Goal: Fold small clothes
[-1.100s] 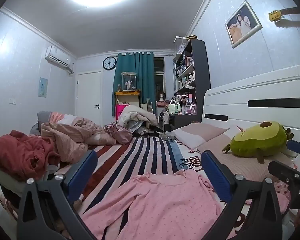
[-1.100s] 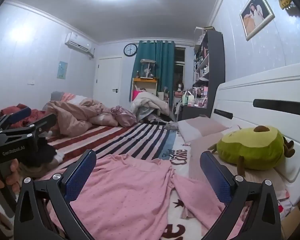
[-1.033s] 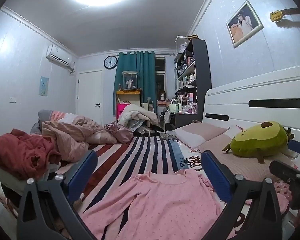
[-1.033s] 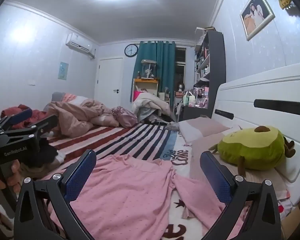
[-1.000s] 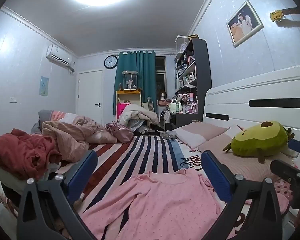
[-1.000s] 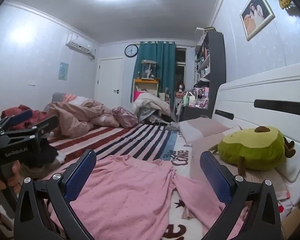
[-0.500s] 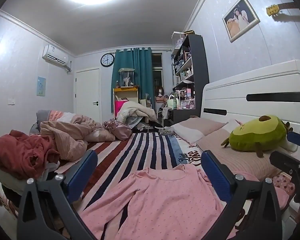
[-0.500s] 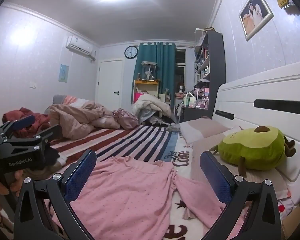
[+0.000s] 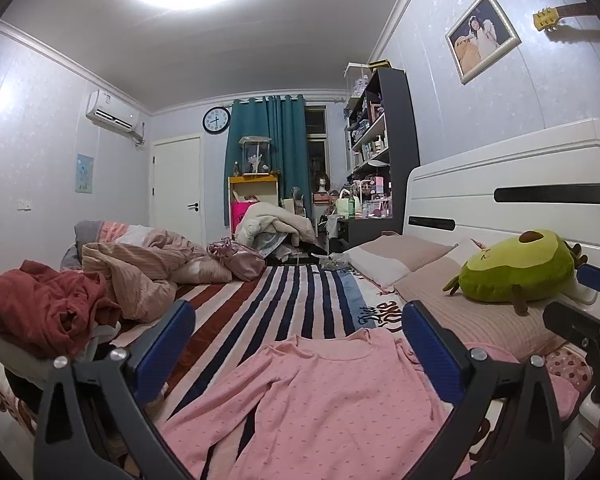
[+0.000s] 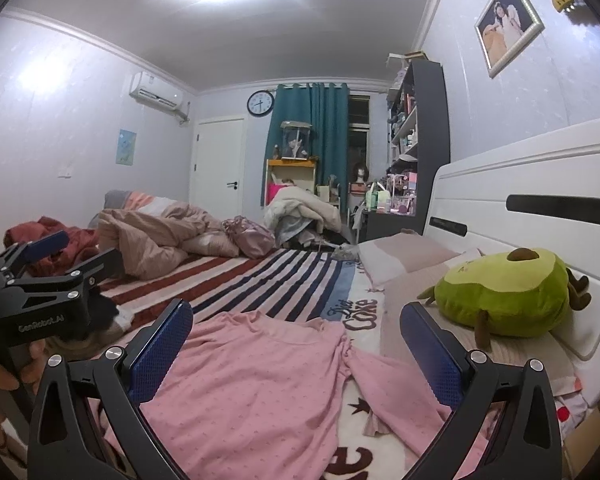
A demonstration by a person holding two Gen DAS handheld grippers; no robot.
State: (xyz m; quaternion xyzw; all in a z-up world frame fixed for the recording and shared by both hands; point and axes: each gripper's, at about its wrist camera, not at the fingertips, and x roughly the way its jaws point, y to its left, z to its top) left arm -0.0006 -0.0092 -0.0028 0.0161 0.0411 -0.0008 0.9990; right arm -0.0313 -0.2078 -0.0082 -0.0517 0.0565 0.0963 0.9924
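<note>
Hovering above the bed [image 9: 300, 300] now, pink top [image 9: 332, 396] spread flat on the striped blanket, neckline toward the far end, sleeves out to either side. Left gripper [image 9: 296, 344] with fingers wide, nothing between them; right gripper [image 10: 296, 344] likewise wide and empty, poised over the shirt's right sleeve [image 10: 396, 384].

Looks like the very start of the fold. Best to drop low, pinch one sleeve near the cuff and the matching hem edge, catch only the top layer of cloth and not the blanket underneath, then carry it across in one smooth sweep, keeping the edge straight.

Counting up: one pink top laid out, two grippers, one avocado plush [image 10: 508, 296] near the headboard, one heap of red clothing [image 9: 44, 312] off to the left, still unfolded.
</note>
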